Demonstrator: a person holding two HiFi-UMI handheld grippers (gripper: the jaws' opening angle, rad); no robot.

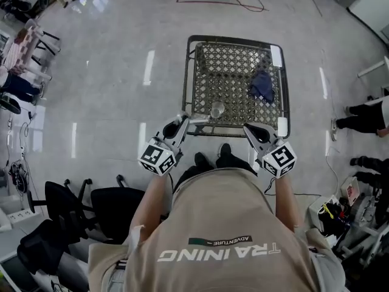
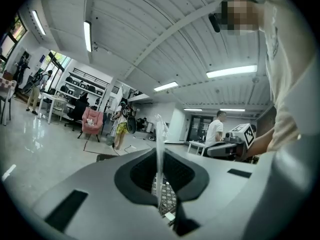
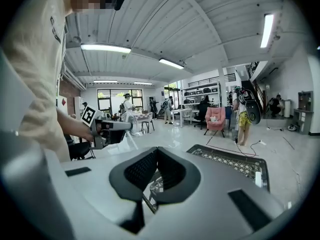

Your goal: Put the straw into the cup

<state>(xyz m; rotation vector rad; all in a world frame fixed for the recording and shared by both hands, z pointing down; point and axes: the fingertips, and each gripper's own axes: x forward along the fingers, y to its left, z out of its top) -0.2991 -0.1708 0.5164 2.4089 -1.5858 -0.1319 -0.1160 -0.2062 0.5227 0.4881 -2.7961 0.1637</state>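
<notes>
A clear plastic cup [image 1: 217,109] stands upright near the front edge of a metal mesh table [image 1: 234,39]. My left gripper [image 1: 182,121] is at the table's front left corner, just left of the cup. It is shut on a thin clear straw [image 2: 160,134], which stands up between the pads in the left gripper view; the right gripper view shows the left gripper [image 3: 112,126] with the straw [image 3: 131,141] sticking out. My right gripper [image 1: 248,128] hangs at the front right of the table, pads together with nothing between them [image 3: 156,156].
A blue cloth [image 1: 262,85] lies on the mesh to the right of the cup. Black office chairs [image 1: 91,205] stand on the floor at the lower left. A person's legs [image 1: 364,114] are at the right edge. A pink armchair [image 3: 216,119] and people are farther across the room.
</notes>
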